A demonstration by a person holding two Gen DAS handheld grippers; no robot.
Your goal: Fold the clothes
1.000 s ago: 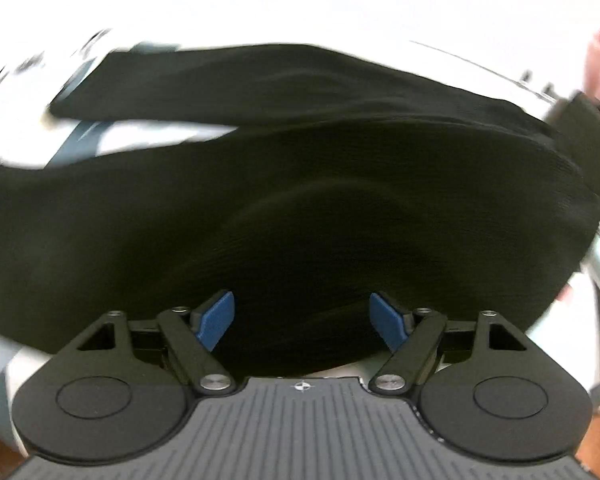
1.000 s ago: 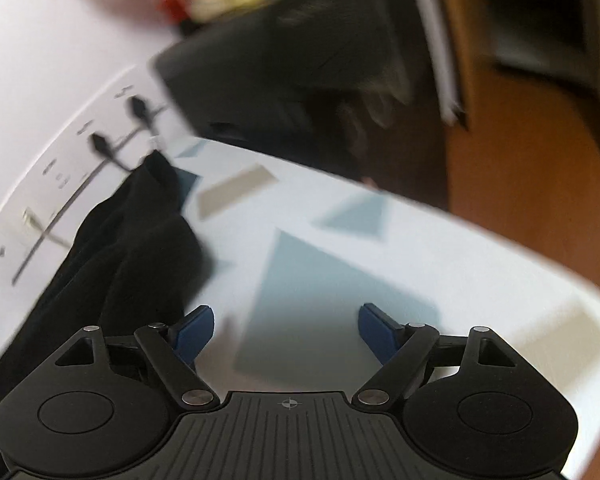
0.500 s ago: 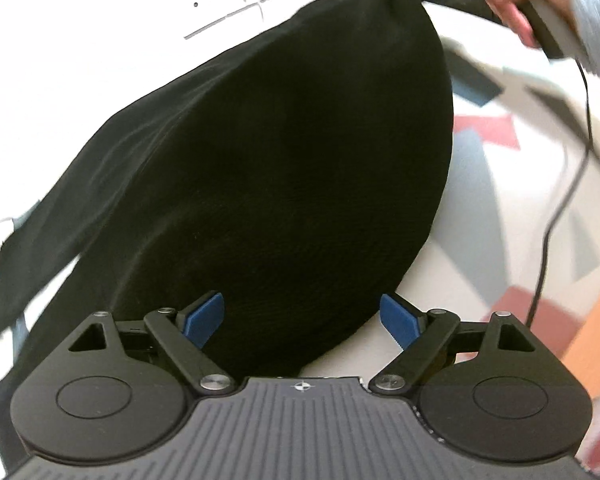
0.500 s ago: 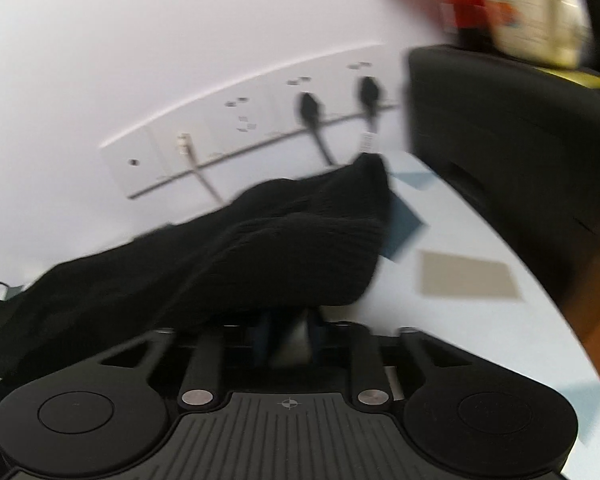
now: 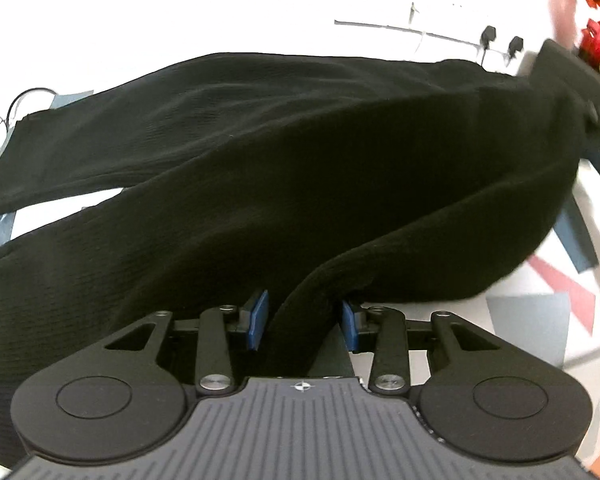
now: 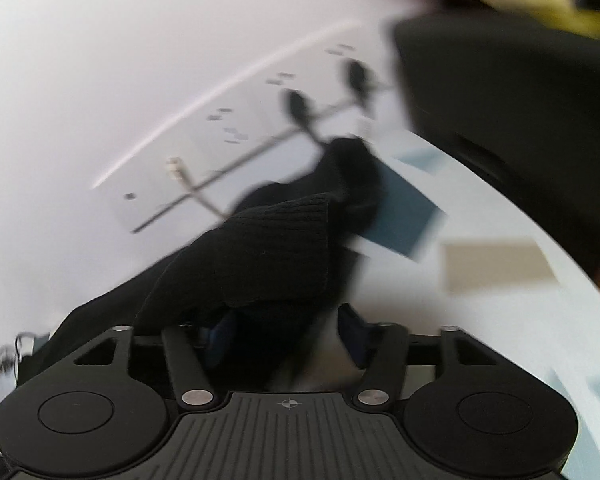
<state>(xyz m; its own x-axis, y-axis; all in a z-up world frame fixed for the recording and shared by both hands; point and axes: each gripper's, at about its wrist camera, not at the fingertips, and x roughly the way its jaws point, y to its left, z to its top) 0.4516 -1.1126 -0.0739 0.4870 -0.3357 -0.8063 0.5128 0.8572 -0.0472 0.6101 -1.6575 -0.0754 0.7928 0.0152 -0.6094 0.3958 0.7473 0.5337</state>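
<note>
Since a second ago: left claw (image 5: 303, 322) has narrowed from a wide spread, and a ridge of black garment (image 5: 260, 184) now stands between its blue pads (image 5: 258, 320); right claw (image 6: 286, 334) has swung off the patterned bench (image 6: 496, 264) onto the cloth.
Left claw: jaws closing, cloth fold between them; right pad looks to be against the fabric, left pad shows a thin gap.
Right claw: jaws opening; bunched knit cuff (image 6: 284, 248) sits over and between them, picture blurred, pads partly hidden, so contact cannot be told.
Garment position: spread wide across the bench, one long limb lying along the far side near the white wall (image 5: 220, 8), its far end up by the wall sockets (image 6: 320, 96).
Bench: white with grey, blue and red shapes, showing right of the cloth.
Black case (image 6: 512, 120): far right, beside the garment's end.
</note>
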